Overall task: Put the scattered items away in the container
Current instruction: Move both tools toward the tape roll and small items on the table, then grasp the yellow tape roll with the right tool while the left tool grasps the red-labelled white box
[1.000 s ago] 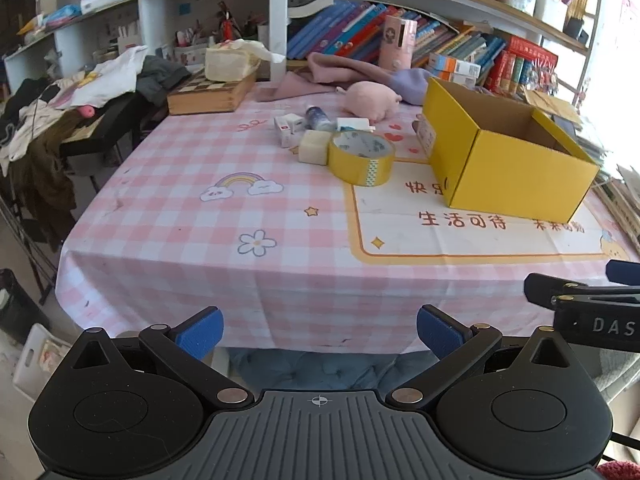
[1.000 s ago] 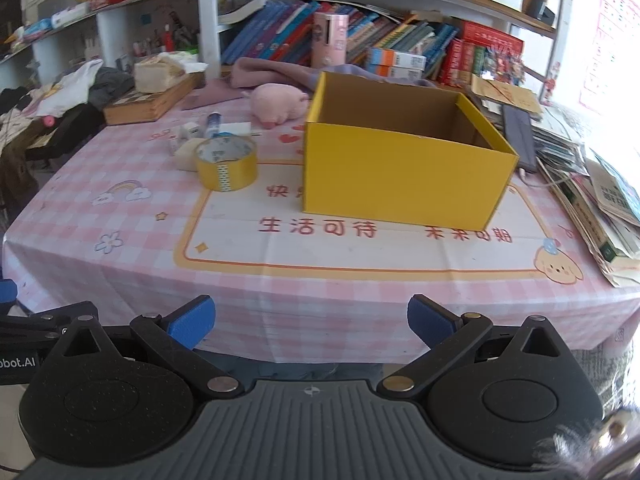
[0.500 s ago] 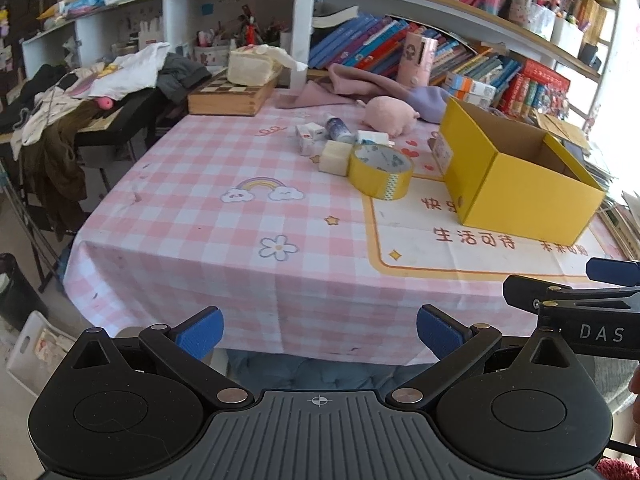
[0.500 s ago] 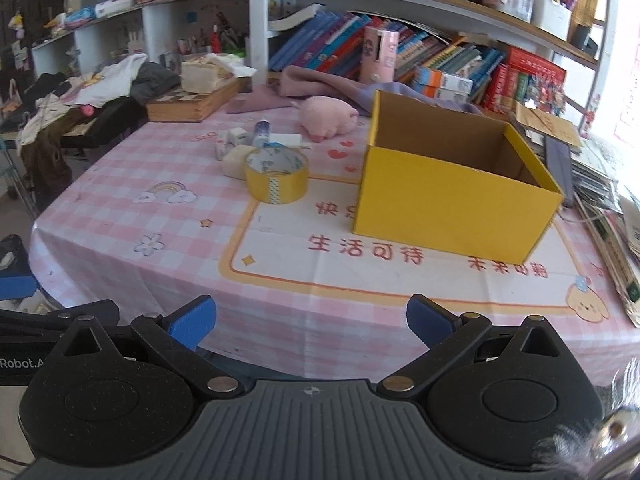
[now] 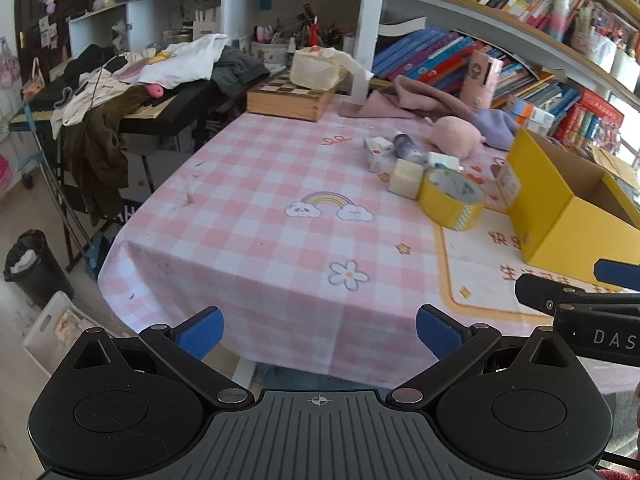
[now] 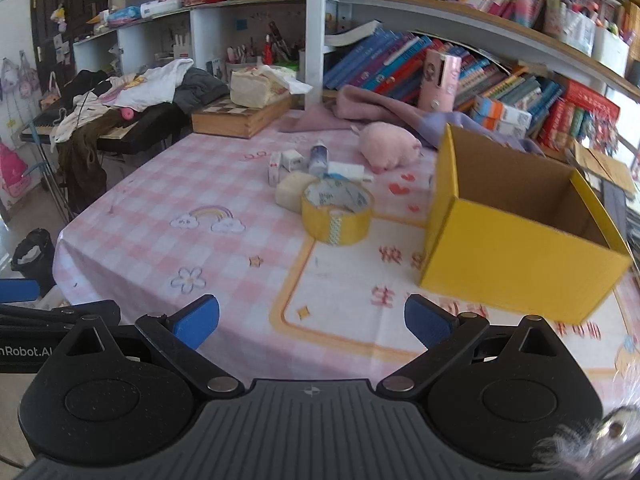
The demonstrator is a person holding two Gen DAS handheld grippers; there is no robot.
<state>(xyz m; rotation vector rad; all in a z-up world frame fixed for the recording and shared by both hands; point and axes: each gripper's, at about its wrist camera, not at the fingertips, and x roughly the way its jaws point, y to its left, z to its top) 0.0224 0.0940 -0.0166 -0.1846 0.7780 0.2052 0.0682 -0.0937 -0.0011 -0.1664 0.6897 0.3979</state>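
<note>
Nearest to us, the left gripper and the right gripper both hang at the near edge of the tabletop, fingers spread wide and holding nothing — the blue pads of each stand well apart over the pink checked cloth. In the left wrist view the right gripper's black arm juts in from the right.

Further in, a roll of yellow tape lies flat, just left of the open yellow box, which stands upright and shows no contents from here. Touching the tape on its far left side is a cream block. Behind that we see a small cluster close together: two little white cartons, a small bottle and a flat white box. A pink plush toy rests just beyond them.

At the far edge sit a wooden chessboard case with a tissue pack on top, a purple cloth, and bookshelves — crowded with books.
</note>
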